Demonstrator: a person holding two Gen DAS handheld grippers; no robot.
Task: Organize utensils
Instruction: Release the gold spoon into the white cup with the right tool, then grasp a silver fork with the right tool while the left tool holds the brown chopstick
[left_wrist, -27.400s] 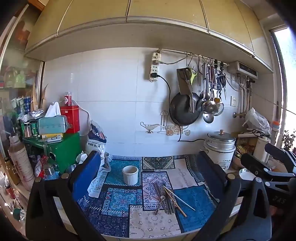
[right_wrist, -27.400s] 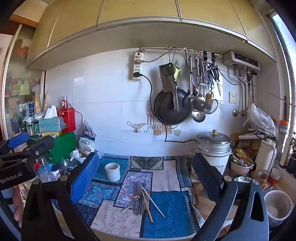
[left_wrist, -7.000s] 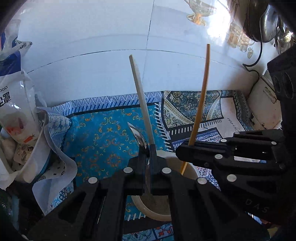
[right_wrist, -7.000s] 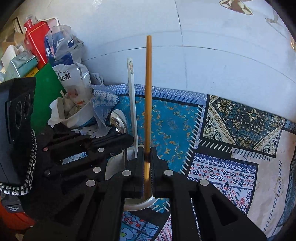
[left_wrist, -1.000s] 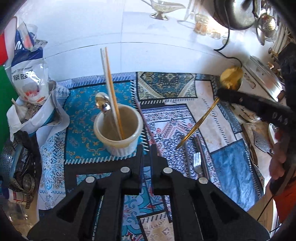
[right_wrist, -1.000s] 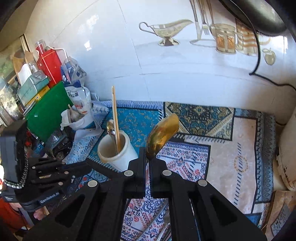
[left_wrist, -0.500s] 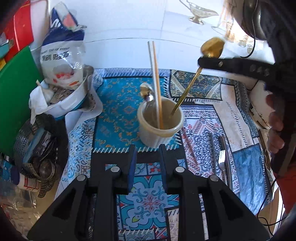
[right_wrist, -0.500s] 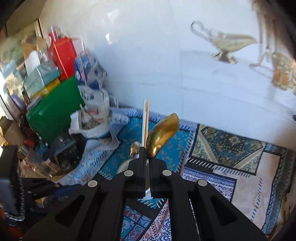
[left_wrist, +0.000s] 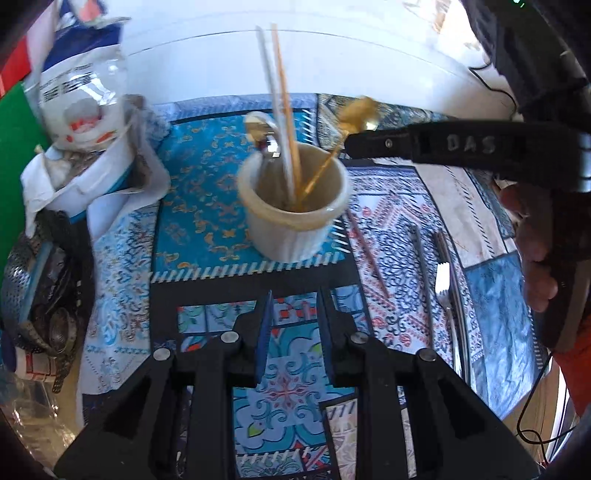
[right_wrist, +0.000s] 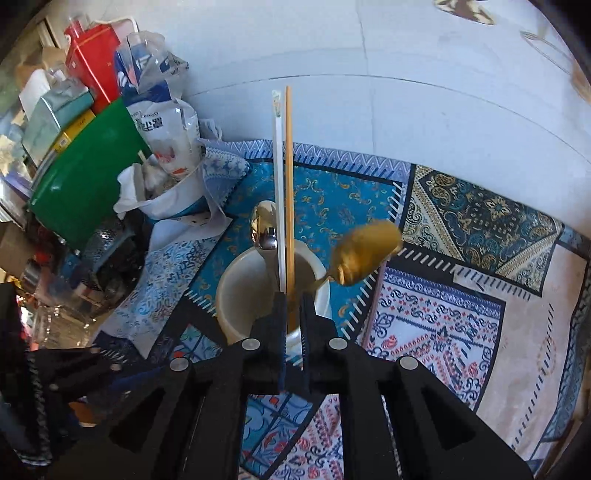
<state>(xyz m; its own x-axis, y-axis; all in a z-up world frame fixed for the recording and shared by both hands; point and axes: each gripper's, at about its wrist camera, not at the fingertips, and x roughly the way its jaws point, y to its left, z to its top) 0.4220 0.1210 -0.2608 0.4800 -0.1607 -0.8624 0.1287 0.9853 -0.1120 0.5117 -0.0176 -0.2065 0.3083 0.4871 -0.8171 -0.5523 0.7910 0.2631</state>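
Right tongs (right_wrist: 293, 314) have just parted, dropping a gold spoon (right_wrist: 364, 253) into the cup (left_wrist: 291, 218); left tongs (left_wrist: 293, 317) empty, slightly parted. Remaining fork (left_wrist: 443, 273) looks stiff, slippery: grip mid-handle.

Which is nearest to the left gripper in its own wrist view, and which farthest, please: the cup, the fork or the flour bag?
From the left gripper:
1. Cup, just ahead of the fingers, slightly up the mat.
2. Fork, lying on the mat to the right; close to the cup's range, but a little farther.
3. Flour bag, far left by the wall.
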